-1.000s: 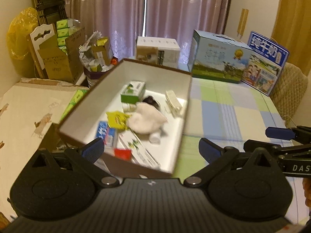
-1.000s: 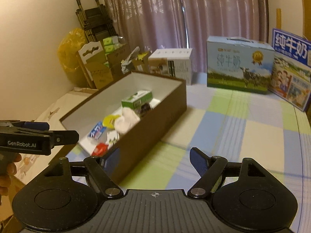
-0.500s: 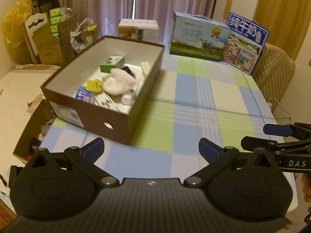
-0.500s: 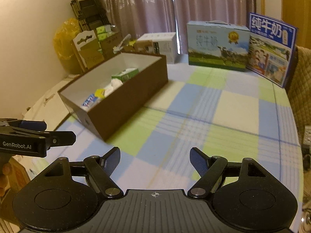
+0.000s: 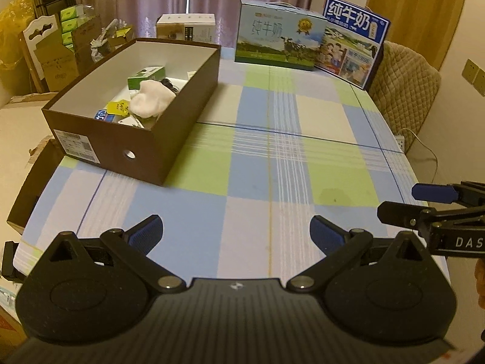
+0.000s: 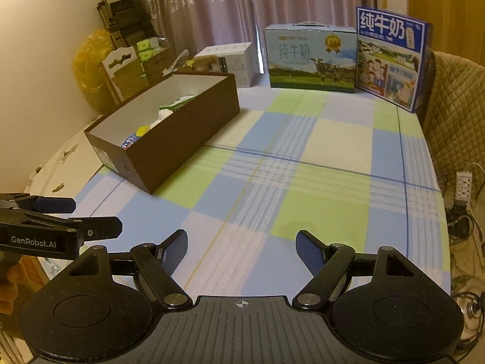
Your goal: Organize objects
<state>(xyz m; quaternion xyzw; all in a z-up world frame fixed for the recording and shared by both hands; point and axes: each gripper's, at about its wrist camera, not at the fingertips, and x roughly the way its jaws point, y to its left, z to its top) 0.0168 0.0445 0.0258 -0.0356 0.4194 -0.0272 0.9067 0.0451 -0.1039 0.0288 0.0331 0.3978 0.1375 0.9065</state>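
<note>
A brown open box (image 5: 169, 127) (image 6: 188, 139) sits on the left part of the checked tablecloth (image 5: 272, 157) (image 6: 303, 166). Inside it lie a green carton (image 5: 145, 76), a white cloth bundle (image 5: 151, 100), a yellow packet (image 5: 118, 106) and a blue tube (image 5: 103, 116). My left gripper (image 5: 235, 233) hangs open over the near part of the cloth, well short of the box, nothing between its fingers. My right gripper (image 6: 242, 249) is open too, over the near cloth to the right of the box. Each gripper shows at the edge of the other's view.
Two milk cartons (image 5: 279, 45) (image 5: 351, 42) and a white box (image 5: 185, 27) stand along the table's far edge. Cardboard and bags (image 5: 57, 51) pile up at the back left. A padded chair (image 5: 406, 91) stands at the right, a power strip (image 6: 463, 185) on the floor.
Both grippers have pulled back toward the near table edge. The box, earlier close under the left gripper, now lies farther off at the left. Both grippers stayed open.
</note>
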